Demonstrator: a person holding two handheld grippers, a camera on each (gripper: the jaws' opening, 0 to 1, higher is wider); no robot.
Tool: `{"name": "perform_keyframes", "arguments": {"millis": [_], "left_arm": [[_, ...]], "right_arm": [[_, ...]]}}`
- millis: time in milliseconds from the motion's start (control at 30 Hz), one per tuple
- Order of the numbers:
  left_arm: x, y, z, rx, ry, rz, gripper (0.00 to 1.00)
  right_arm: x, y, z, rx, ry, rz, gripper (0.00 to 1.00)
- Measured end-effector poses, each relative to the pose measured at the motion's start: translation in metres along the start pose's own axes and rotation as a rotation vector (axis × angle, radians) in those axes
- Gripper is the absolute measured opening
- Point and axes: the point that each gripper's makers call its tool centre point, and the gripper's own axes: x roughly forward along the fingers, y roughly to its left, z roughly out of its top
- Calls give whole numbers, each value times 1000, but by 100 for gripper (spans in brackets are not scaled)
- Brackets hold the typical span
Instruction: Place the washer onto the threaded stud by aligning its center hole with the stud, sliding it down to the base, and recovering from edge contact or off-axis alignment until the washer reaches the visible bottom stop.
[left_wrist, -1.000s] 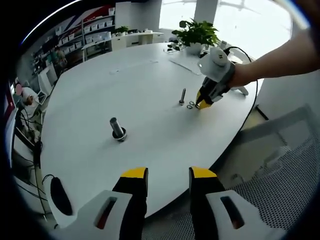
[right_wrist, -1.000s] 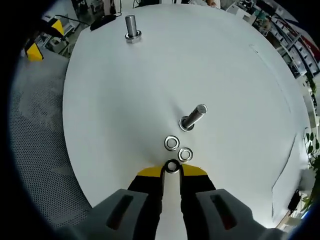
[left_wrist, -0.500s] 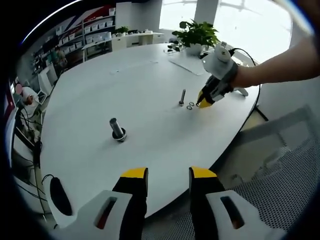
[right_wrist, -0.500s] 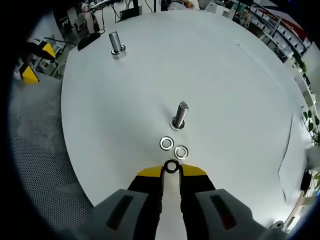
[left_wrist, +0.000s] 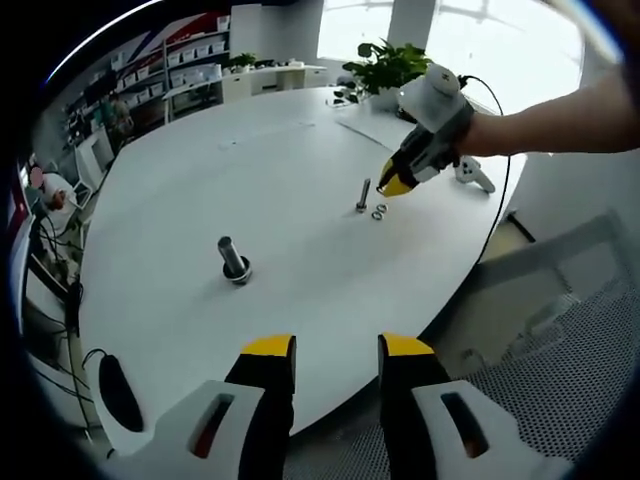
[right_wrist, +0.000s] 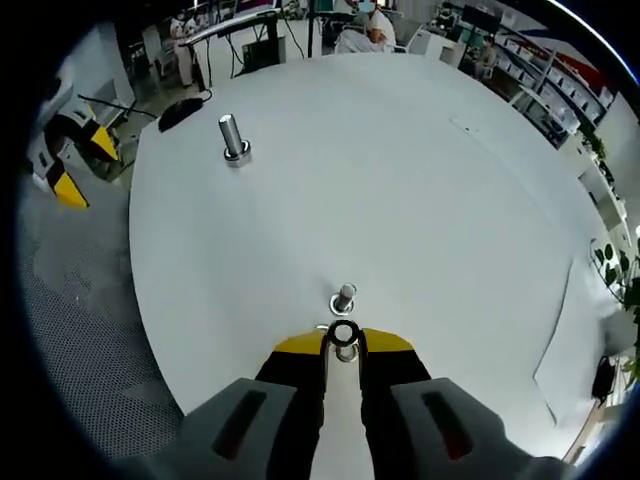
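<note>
1. Yellow-tipped, your right tongs (right_wrist: 343, 340) are pinched onto the washer (right_wrist: 343, 333), held on edge between the tips, its hole facing the camera.
2. You have lifted off the surface (right_wrist: 420, 180) since a second ago: the tongs were low beside the loose washers then, and now they ride above them. Seen from the left gripper view, the right tongs (left_wrist: 394, 186) hang in the air just over the small stud (left_wrist: 363, 194).
3. In the right gripper view that stud (right_wrist: 343, 298) now sits just beyond the washer, seen almost end-on, so you are close to on-axis.
4. Two spare washers (left_wrist: 379, 211) lie flat beside the stud's base; one spare washer (right_wrist: 346, 352) peeks out under your tips.
5. My reading: pickup is done, alignment is under way. The washer must tip flat before it can drop over the thread.
6. Your left tongs (left_wrist: 334, 352) stand parted and empty, well back at the surface's near edge.
7. Farther off, the larger stud (right_wrist: 232, 136) stands untouched.
</note>
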Motion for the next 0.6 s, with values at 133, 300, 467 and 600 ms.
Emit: {"name": "perform_keyframes", "arguments": {"millis": [133, 300, 467, 600], "left_arm": [[0, -1, 0, 1, 1, -1, 31], [0, 0, 1, 0, -2, -1, 31], [0, -1, 0, 2, 1, -2, 31], [0, -1, 0, 2, 0, -3, 31]], "right_arm": [[-6, -3, 6, -15, -22, -15, 14], [-12, -3, 9, -36, -47, -23, 14], [-13, -5, 17, -47, -76, -33, 14], [-11, -1, 27, -65, -88, -25, 14]]}}
